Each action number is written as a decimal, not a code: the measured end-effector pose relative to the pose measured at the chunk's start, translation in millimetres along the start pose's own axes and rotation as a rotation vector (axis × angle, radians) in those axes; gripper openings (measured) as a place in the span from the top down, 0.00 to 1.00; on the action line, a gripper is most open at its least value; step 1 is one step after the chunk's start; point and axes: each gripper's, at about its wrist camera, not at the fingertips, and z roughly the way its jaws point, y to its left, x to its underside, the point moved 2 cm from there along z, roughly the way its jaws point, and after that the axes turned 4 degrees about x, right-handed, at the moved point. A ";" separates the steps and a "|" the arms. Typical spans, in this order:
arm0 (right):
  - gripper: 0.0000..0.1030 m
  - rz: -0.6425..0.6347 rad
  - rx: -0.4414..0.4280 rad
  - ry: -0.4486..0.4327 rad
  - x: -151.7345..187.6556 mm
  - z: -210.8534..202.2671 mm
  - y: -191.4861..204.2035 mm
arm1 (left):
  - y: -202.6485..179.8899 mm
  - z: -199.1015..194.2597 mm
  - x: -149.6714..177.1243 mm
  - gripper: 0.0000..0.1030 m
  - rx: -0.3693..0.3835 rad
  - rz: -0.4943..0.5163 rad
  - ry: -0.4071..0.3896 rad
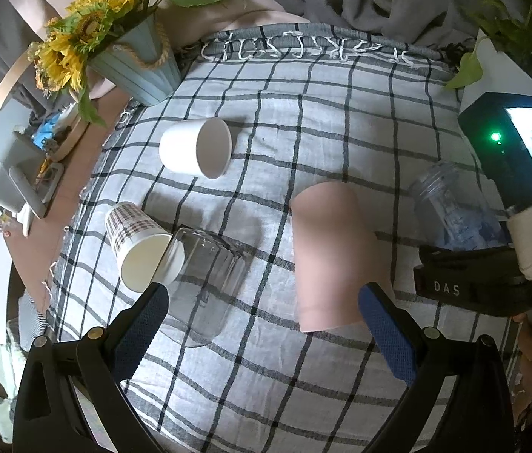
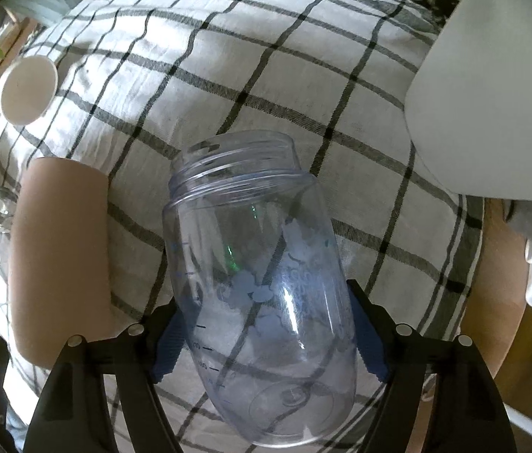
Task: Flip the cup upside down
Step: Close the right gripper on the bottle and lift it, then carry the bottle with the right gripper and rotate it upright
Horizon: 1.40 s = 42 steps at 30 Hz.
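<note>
My right gripper (image 2: 266, 309) is shut on a clear plastic cup (image 2: 258, 283) with blue print, held above the checked cloth, mouth pointing away and slightly tilted. In the left wrist view this cup (image 1: 451, 211) shows at the right, held by the right gripper (image 1: 466, 264). My left gripper (image 1: 262, 294) is open and empty above the cloth. A pink cup (image 1: 330, 253) stands upside down by its right finger; it also shows in the right wrist view (image 2: 58, 256). A clear glass (image 1: 205, 279) lies on its side near the left finger.
A plaid paper cup (image 1: 137, 245) and a white cup (image 1: 194, 147) lie on their sides on the checked cloth (image 1: 303, 120). A pale blue pot of sunflowers (image 1: 134, 64) stands at the back left. A white object (image 2: 492, 94) stands at the right.
</note>
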 end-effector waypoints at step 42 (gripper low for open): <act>0.26 0.492 -0.155 -0.119 166.0 -103.1 123.5 | 151.1 -13.6 79.5 0.00 0.155 0.178 -0.021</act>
